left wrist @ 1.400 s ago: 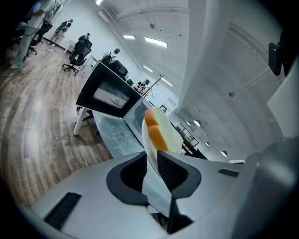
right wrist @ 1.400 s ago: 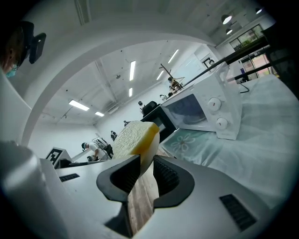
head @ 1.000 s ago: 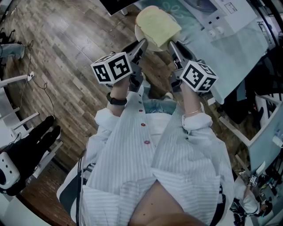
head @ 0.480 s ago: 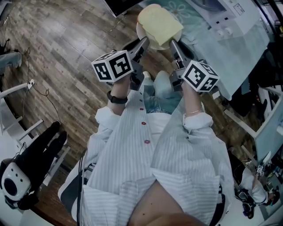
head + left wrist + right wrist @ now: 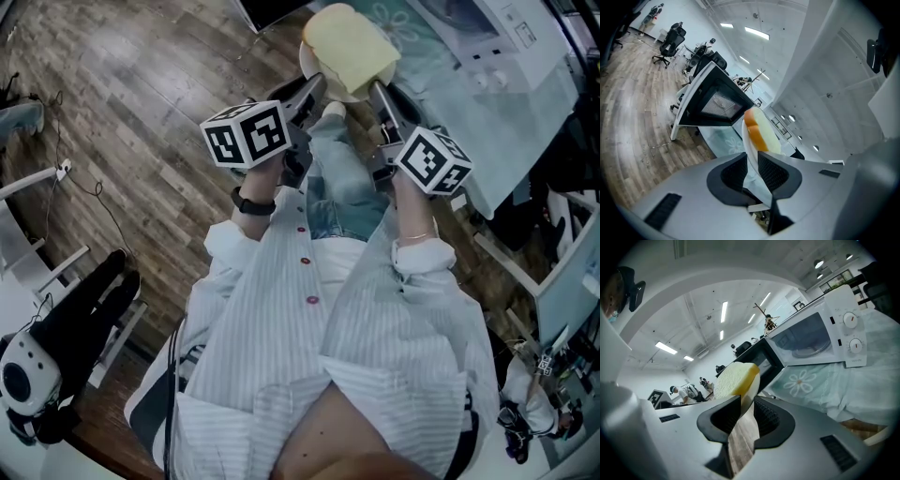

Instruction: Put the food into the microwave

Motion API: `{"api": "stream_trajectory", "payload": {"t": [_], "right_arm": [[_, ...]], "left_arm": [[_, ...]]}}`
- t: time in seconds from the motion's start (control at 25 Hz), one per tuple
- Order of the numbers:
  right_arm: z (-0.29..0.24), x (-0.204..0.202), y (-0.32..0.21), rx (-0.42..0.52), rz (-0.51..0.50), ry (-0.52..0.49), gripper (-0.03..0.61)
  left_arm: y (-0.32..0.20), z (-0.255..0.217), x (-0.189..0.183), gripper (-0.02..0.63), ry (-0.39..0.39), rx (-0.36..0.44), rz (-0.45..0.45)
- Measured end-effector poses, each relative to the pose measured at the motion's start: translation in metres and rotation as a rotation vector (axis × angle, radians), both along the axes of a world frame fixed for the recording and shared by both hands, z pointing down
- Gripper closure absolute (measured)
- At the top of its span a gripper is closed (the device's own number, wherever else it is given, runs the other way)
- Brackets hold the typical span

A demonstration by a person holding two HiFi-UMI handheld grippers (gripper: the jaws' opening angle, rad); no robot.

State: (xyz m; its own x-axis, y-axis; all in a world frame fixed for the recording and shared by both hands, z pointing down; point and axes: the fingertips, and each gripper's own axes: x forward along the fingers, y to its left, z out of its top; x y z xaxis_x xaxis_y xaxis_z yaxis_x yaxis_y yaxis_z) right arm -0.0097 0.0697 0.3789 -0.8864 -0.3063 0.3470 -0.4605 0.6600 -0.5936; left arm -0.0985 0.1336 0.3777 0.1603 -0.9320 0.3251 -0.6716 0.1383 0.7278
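step: carry plate [image 5: 746, 140] to microwave [image 5: 806, 341] | left tool [image 5: 752, 160], right tool [image 5: 746, 405]: each clamped on plate rim | food [image 5: 757, 133]: short of the microwave's open door | advice: hold level, move both together

— Where did we work?
— In a big open-plan office, we thought: rolling office chairs [image 5: 670, 38] stood far ahead-left of our left gripper [image 5: 751, 160], with strip lights [image 5: 757, 33] overhead.
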Motion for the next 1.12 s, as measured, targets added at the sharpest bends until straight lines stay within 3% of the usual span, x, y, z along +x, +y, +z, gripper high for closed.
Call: {"api": "stream_trajectory", "payload": {"t": [0.28,1.12], "right_arm": [[0.012,-0.01,-0.024,-0.017,0.026,0.001,0.477],[0.019,-0.034,-0.161,-0.06,0.195,0.027,0.477]], "left_arm": [[-0.027,0.012,-0.012,0.54,0.002,-0.015,0.021],[-0.179,0.013,-0.045,0.54,0.014,-0.038,0.206]]}}
